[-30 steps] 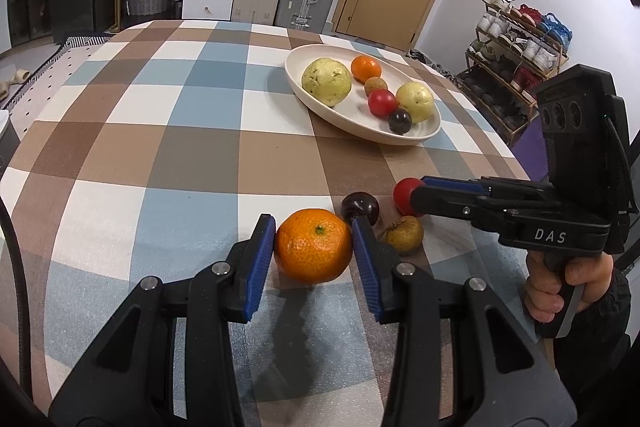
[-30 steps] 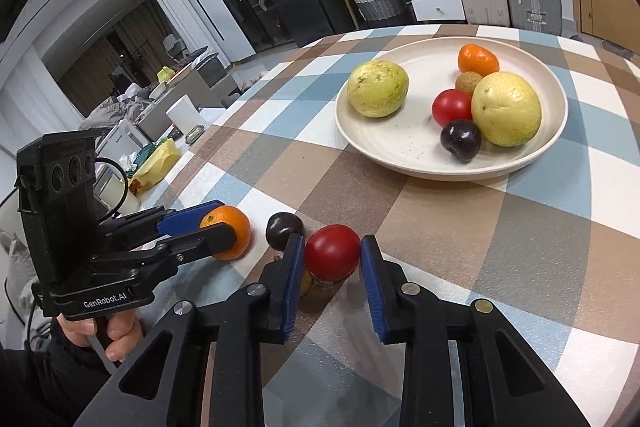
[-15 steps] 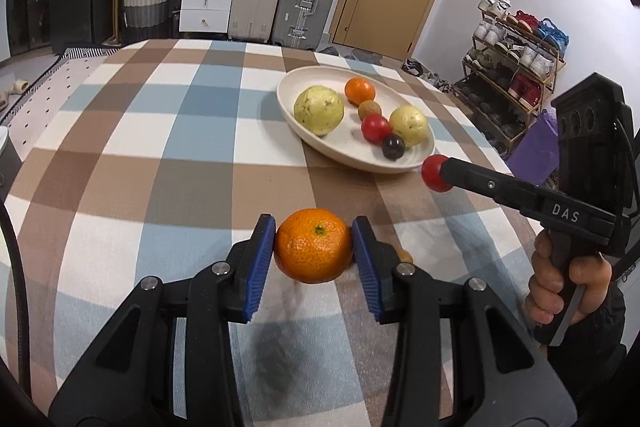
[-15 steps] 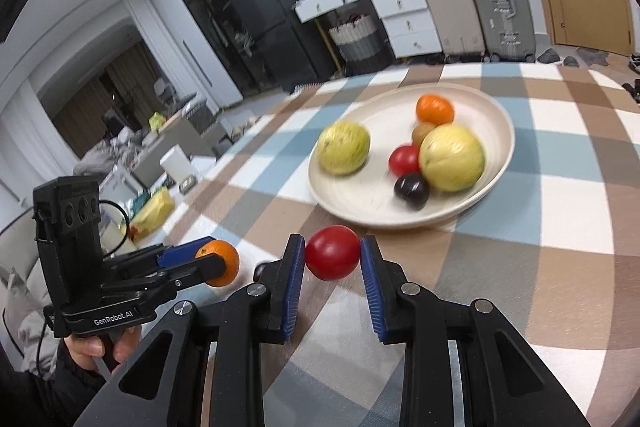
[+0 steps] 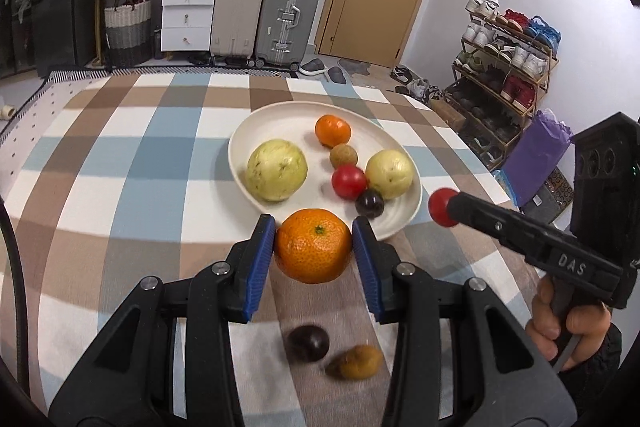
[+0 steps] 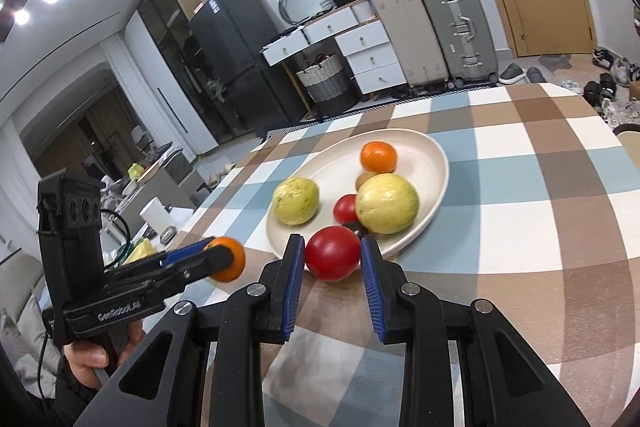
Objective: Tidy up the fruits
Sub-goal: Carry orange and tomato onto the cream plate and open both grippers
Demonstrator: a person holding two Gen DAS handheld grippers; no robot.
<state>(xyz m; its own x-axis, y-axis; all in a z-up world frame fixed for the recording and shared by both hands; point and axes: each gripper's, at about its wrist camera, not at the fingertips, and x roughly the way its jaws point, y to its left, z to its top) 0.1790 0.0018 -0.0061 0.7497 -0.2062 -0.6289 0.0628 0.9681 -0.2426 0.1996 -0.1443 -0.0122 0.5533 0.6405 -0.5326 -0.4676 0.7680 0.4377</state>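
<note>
My left gripper (image 5: 314, 245) is shut on an orange mandarin (image 5: 313, 246), held in the air just short of the near rim of the white plate (image 5: 248, 131). My right gripper (image 6: 332, 259) is shut on a red tomato (image 6: 333, 258), also lifted, at the plate (image 6: 436, 163) edge. The same tomato (image 5: 442, 206) shows at the right in the left wrist view, and the mandarin (image 6: 228, 259) at the left in the right wrist view. The plate holds two yellow-green guavas (image 5: 277, 169), a small mandarin (image 5: 333, 131), a red tomato (image 5: 349, 181), a dark plum (image 5: 370, 203) and a small brown fruit (image 5: 343, 155).
A dark plum (image 5: 309, 343) and a small brown fruit (image 5: 356, 367) lie on the checked tablecloth (image 5: 120, 167) below my left gripper. A person's hand (image 5: 568, 323) grips the right tool. Suitcases, white drawers and a shoe rack stand beyond the table.
Both grippers have risen off the cloth with their fruit and moved toward the plate. The plum and brown fruit stayed behind and now lie under the left gripper.
</note>
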